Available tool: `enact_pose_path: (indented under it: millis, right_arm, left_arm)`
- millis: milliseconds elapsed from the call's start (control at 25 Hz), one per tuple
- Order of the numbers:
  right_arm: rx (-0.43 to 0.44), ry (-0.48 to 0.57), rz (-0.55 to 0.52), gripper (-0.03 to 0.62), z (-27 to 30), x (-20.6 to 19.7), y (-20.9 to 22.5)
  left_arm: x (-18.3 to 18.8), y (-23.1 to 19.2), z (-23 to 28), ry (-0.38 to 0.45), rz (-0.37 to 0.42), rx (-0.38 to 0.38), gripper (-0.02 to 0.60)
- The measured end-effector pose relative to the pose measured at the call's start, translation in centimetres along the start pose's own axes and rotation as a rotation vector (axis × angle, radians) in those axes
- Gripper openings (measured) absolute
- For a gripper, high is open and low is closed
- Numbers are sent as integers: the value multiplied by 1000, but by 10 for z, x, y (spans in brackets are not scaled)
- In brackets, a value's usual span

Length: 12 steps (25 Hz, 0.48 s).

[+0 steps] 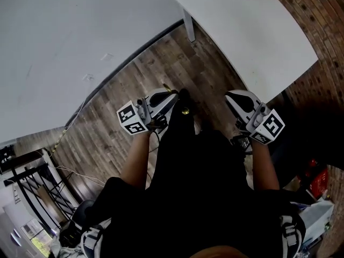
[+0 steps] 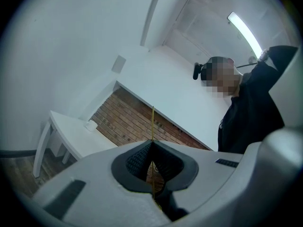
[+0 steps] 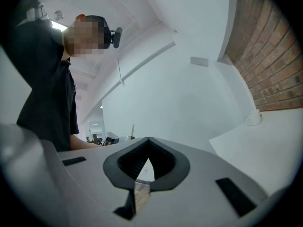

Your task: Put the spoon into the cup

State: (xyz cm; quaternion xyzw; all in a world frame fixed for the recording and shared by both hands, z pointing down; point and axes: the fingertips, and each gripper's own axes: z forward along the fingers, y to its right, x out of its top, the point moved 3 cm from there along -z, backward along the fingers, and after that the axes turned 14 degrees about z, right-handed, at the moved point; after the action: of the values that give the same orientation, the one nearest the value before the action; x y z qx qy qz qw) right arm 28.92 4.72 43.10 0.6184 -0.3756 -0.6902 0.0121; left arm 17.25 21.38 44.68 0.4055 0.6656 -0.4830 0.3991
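My left gripper (image 2: 152, 142) is shut on a thin gold spoon (image 2: 152, 122), seen edge-on and poking up past the closed jaws. In the head view the left gripper (image 1: 172, 93) is held close to my body, with the gold spoon (image 1: 184, 110) showing beside it. A small white cup (image 2: 91, 125) stands on the white table (image 2: 71, 136), far from the left gripper. The right gripper view shows the same cup (image 3: 253, 118) at the table's far edge. My right gripper (image 3: 148, 139) is shut with nothing in it, raised at my right side (image 1: 231, 95). The head view does not show the cup.
The white table (image 1: 252, 31) stands ahead at the upper right against a brick wall (image 1: 322, 15). Wood floor (image 1: 134, 85) lies between me and it, below a white wall. A black rack (image 1: 27, 176) and cables sit at lower left, clutter (image 1: 317, 208) at lower right.
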Motion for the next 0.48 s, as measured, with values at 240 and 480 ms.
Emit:
enact_pose_path:
  millis: [240, 480]
  right_arm:
    - [-65, 2, -30, 6, 51, 28, 47]
    - [-146, -9, -66, 6, 118, 66, 84]
  left_arm:
    - [15, -88, 12, -2, -5, -59, 18]
    - [51, -173, 18, -2, -20, -130, 18]
